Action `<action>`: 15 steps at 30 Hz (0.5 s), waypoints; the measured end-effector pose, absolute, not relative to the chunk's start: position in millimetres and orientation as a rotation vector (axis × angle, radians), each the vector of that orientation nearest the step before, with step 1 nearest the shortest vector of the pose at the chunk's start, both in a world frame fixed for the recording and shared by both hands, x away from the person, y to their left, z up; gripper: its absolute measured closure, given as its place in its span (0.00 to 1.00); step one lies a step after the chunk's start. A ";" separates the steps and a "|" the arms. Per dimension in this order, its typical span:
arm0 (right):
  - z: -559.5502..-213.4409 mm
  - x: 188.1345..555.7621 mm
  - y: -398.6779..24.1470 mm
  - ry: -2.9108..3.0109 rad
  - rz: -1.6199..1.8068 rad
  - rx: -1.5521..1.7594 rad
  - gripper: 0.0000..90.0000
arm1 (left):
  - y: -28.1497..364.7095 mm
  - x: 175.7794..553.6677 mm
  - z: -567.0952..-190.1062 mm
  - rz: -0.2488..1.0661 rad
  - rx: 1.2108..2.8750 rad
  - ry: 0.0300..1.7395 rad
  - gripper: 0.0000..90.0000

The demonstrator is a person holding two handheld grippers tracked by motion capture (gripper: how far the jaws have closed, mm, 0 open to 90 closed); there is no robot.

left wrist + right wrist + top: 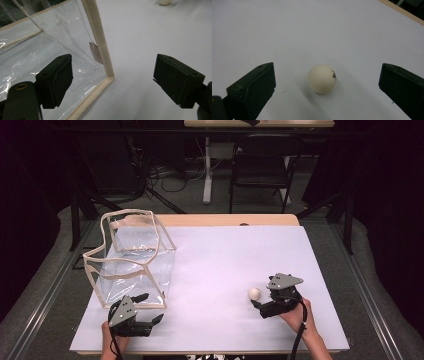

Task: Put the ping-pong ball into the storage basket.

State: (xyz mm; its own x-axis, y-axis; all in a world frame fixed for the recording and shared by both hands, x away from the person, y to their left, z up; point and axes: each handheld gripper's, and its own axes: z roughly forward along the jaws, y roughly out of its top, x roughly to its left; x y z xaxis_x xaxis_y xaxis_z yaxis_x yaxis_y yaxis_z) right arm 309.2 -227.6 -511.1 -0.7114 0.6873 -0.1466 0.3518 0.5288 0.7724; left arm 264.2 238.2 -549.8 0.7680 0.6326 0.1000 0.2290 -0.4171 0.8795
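Note:
A small cream ball (254, 293) (322, 78) with a dark mark rests on the white table sheet (225, 265) at the right front. My right gripper (260, 298) (327, 71) is open, one jaw on each side of the ball, neither touching it. A clear plastic bag (131, 257) with cream trim stands open at the left. My left gripper (150, 308) (113, 72) is open at the bag's near right corner. The bag's cream corner edge (100, 47) stands between the jaws: one jaw is in front of the clear wall, the other over bare sheet. The ball (165, 2) also shows far off.
The white sheet covers a wooden table whose far edge (225, 220) shows. The sheet (312, 30) stretches bare between the bag and the ball. Beyond the table stand a black chair (262, 165), a table leg (207, 170) and cables on the floor.

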 end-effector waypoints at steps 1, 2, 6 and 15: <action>-510.9 310.0 -227.3 2.335 1.033 0.850 0.01 | 238.0 264.5 -549.9 0.524 1.995 0.644 0.18; -510.7 310.9 -227.1 2.338 1.028 0.851 0.01 | 237.9 264.5 -549.9 0.525 1.996 0.643 0.18; -510.6 314.8 -226.8 2.354 1.027 0.868 0.01 | 237.7 264.3 -549.8 0.526 1.993 0.641 0.18; -512.0 322.4 -224.6 2.375 1.018 0.887 0.01 | 237.1 264.5 -549.7 0.528 1.992 0.632 0.18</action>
